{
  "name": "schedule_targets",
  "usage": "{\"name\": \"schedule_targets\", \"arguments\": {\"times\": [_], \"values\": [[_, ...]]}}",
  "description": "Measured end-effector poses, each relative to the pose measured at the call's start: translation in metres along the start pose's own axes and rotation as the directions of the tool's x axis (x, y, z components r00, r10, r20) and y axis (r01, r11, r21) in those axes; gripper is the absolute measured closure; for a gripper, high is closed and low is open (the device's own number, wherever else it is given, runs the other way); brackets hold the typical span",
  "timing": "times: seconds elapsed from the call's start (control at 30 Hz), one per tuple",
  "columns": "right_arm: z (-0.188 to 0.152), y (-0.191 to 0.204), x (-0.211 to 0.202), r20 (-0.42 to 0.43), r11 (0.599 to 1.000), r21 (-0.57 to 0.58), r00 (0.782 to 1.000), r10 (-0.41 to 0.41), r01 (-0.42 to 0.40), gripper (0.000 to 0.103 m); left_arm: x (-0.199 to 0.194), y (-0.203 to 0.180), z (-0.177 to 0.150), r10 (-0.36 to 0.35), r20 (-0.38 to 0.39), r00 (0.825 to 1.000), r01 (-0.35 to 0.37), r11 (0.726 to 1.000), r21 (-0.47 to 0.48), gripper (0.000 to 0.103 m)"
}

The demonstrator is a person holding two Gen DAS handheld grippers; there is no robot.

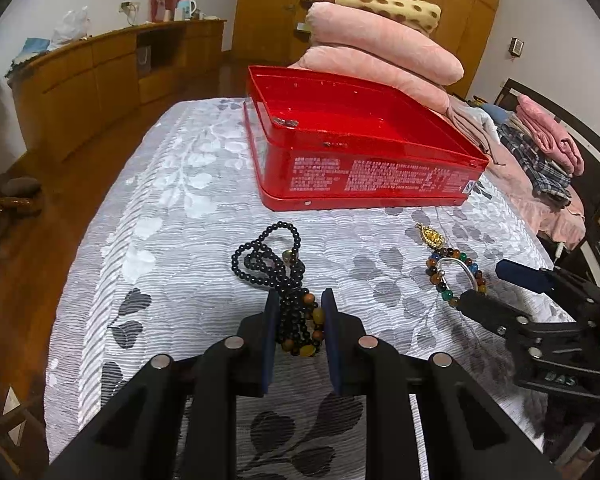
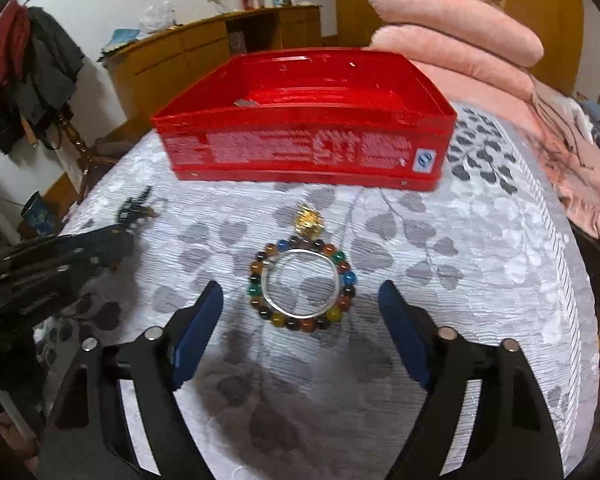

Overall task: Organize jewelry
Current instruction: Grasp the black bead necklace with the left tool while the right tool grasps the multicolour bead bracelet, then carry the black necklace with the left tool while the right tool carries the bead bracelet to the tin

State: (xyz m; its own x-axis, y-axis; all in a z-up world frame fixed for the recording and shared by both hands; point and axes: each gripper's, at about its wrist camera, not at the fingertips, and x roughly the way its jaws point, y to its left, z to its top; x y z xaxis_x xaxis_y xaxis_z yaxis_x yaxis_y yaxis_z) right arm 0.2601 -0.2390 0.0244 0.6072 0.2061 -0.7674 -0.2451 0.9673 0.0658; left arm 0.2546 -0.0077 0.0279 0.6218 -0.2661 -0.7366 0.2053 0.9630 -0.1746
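Observation:
A black bead necklace [image 1: 268, 264] with several amber beads lies on the grey leaf-patterned bedspread [image 1: 180, 240]. My left gripper [image 1: 301, 294] is shut on its near end. To the right lie a multicoloured bead bracelet [image 2: 256, 268], a silver bangle [image 2: 332, 272] resting on it, and a gold pendant [image 2: 309, 222] just beyond. My right gripper [image 2: 300, 288] stands open just in front of the bracelet, one finger to each side, touching nothing. An open red box [image 2: 300, 152] sits behind the jewelry; only a small scrap shows inside it. The right gripper [image 1: 494, 286] also shows in the left wrist view.
Folded pink blankets [image 1: 380, 48] are stacked behind the box. Folded clothes [image 1: 548, 148] lie at the right. A wooden cabinet [image 1: 100, 72] runs along the left wall. The bed edge drops off to the left. A coat stand [image 2: 32, 80] hangs with clothes.

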Motion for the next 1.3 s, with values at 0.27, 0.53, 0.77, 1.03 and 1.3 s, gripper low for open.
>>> {"name": "schedule_targets", "arguments": {"times": [0.27, 0.53, 0.77, 1.03, 1.3], "values": [[-0.003, 0.017, 0.011, -0.051, 0.997, -0.041, 0.997, 0.062, -0.065, 0.07, -0.003, 0.004, -0.001, 0.004, 0.008, 1.0, -0.004, 1.0, -0.005, 0.082], [-0.001, 0.018, 0.016, -0.061, 0.997, -0.058, 0.997, 0.051, -0.054, 0.077, -0.002, 0.003, -0.002, -0.004, 0.005, 1.0, 0.004, 1.0, -0.007, 0.082], [-0.002, 0.005, 0.006, -0.036, 0.998, -0.014, 0.998, 0.06, -0.061, 0.096, -0.001, 0.003, -0.003, -0.002, 0.002, 1.0, 0.002, 1.0, -0.011, 0.082], [-0.001, -0.005, -0.014, 0.007, 0.997, 0.014, 0.997, 0.078, -0.078, 0.096, -0.003, -0.002, -0.004, -0.009, 0.004, 1.0, 0.009, 1.0, 0.002, 0.082], [-0.008, 0.0, 0.002, -0.056, 0.997, 0.01, 0.996, 0.071, -0.071, 0.095, 0.0, -0.009, -0.007, -0.016, -0.014, 1.0, 0.016, 1.0, 0.015, 0.082]]}}
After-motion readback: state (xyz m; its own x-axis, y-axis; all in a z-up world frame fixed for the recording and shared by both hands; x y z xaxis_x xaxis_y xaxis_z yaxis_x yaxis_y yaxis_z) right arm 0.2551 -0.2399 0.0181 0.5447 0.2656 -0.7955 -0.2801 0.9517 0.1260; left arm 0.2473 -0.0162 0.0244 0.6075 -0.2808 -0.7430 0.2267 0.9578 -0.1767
